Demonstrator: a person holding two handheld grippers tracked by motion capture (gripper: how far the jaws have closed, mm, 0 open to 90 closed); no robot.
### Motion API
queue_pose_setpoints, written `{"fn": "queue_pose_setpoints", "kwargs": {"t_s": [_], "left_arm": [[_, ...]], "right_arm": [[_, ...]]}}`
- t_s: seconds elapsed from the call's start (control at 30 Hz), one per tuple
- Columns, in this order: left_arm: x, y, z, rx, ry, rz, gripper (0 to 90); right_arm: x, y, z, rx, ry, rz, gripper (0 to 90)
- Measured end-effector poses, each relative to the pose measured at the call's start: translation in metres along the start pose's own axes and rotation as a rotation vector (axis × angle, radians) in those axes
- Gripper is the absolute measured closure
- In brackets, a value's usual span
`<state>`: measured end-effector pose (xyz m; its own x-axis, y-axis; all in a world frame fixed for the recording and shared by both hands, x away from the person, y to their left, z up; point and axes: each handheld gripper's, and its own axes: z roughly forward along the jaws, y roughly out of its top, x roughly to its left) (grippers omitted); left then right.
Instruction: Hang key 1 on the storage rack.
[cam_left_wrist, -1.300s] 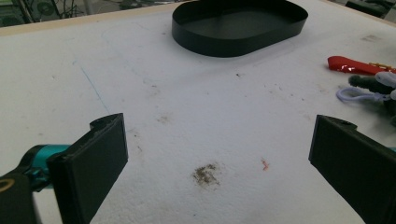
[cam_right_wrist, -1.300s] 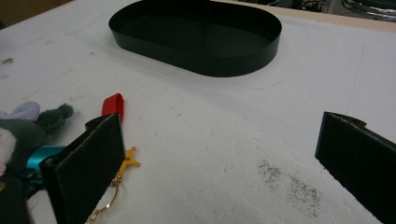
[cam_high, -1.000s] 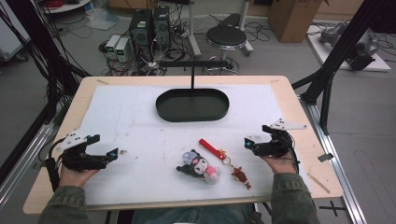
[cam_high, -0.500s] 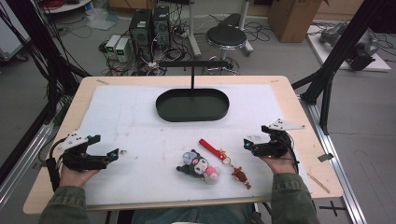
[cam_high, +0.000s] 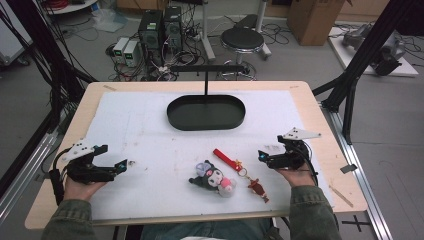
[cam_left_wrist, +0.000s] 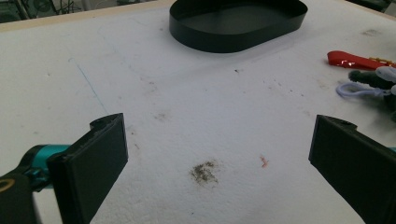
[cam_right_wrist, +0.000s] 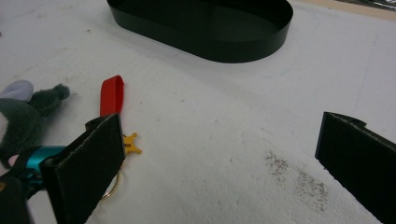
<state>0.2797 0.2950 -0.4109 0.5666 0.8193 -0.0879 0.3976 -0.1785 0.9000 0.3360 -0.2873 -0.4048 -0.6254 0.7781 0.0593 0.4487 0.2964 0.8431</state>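
Resting low over the white mat (cam_high: 150, 130), the left gripper (cam_high: 122, 166) has its jaws spread wide with nothing between them; in the left gripper view only bare, stained mat lies in the gap. The right gripper (cam_high: 262, 157) sits at the opposite side, jaws equally wide and empty, pointing inward toward the keychains. Nearest to it lies a red strap keychain (cam_high: 227, 157), whose metal ring and small yellow charm (cam_right_wrist: 131, 143) show just beside the right gripper's left-hand jaw in the right gripper view, partly hidden behind it. A small brown figure charm (cam_high: 258, 189) lies just below the strap's ring end. Left of the strap lies a dark plush keychain (cam_high: 214, 177) with pink and lilac parts, between the two grippers but closer to the right one. Farther back, mid-table, stands a black oval tray (cam_high: 206, 112) with a thin post rising from its far rim. Nothing lies between either gripper and the keychains.
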Motion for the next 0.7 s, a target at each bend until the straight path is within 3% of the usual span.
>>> {"fn": "queue_pose_setpoints", "kwargs": {"t_s": [0.7], "left_arm": [[0.000, 0.000, 0.003, 0.014, -0.003, -0.001, 4.9]], "right_arm": [[0.023, 0.009, 0.021, 0.089, 0.048, -0.090, 0.7]]}}
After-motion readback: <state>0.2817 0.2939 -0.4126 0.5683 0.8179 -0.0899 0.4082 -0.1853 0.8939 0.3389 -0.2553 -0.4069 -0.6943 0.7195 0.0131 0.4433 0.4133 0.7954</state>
